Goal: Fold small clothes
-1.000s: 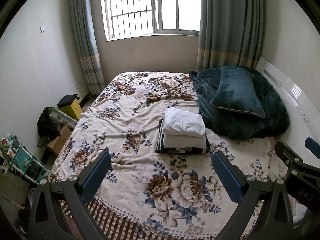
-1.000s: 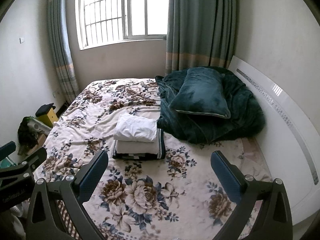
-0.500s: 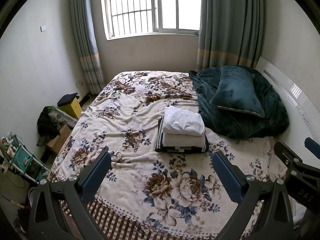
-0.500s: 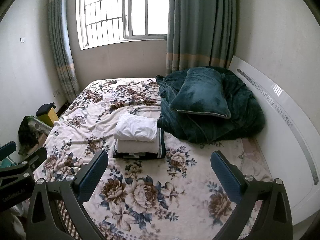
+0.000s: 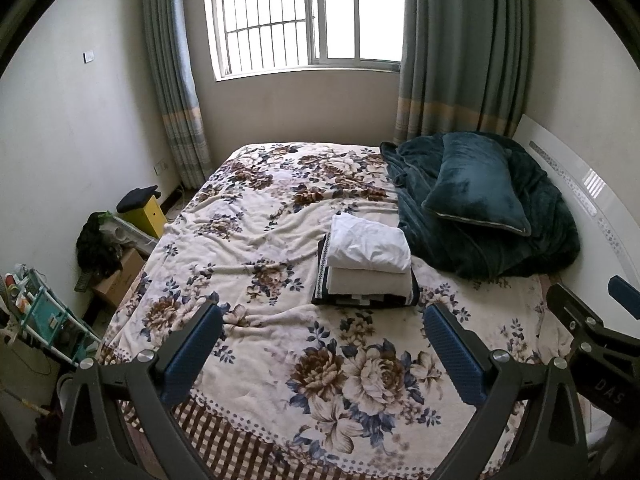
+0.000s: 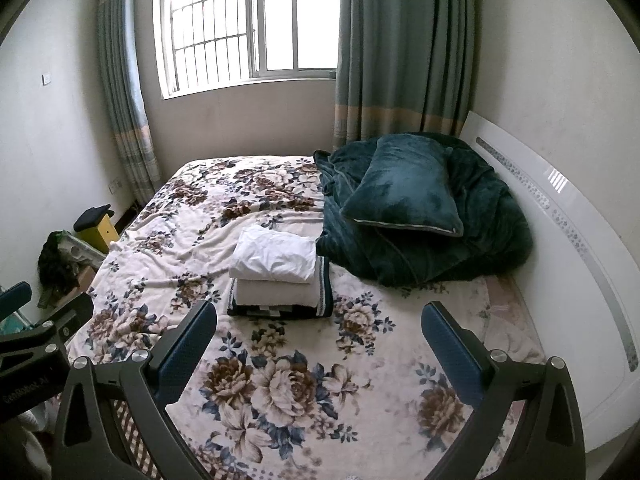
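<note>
A stack of folded clothes (image 5: 366,264) lies mid-bed on the floral bedspread (image 5: 280,340): a white piece on top, a cream piece under it, a dark patterned piece at the bottom. It also shows in the right wrist view (image 6: 280,276). My left gripper (image 5: 322,344) is open and empty, held above the near part of the bed, short of the stack. My right gripper (image 6: 318,340) is open and empty, also short of the stack. Each gripper shows at the edge of the other's view.
A dark green blanket with a pillow (image 5: 476,190) is heaped at the right, against the white headboard (image 6: 560,220). Beside the bed at the left stand a yellow stool (image 5: 146,210), a cardboard box (image 5: 118,276) and a small rack (image 5: 44,320). A curtained window is behind.
Both views have drifted very slightly; the stack sits a touch higher in the left wrist view. The grippers stay open and the clothes have not moved.
</note>
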Motion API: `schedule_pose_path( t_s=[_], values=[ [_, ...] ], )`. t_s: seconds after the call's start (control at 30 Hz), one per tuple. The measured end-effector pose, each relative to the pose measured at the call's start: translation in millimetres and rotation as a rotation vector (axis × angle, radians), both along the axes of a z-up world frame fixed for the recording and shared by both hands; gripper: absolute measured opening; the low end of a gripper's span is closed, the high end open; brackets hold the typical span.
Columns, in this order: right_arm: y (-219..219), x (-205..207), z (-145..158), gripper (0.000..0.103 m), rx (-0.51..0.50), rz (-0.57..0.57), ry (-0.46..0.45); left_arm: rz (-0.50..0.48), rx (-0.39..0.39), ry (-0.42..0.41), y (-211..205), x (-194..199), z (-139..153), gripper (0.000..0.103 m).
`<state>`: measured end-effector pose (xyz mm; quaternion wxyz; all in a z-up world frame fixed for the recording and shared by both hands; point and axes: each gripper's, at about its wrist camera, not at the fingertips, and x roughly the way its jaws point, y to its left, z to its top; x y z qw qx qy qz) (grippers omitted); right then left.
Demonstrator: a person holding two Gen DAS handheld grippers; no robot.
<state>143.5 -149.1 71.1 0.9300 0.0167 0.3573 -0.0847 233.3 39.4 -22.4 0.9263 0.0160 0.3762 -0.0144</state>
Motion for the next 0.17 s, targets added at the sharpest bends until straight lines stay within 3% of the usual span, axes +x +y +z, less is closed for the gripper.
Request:
schedule_pose_path(
  t_s=[0.17],
  values=[
    [0.7, -1.2, 0.2, 0.103, 0.002, -0.003, 0.000, 0.012, 0.005, -0.014, 1.6, -2.0, 4.6, 0.103]
  ],
)
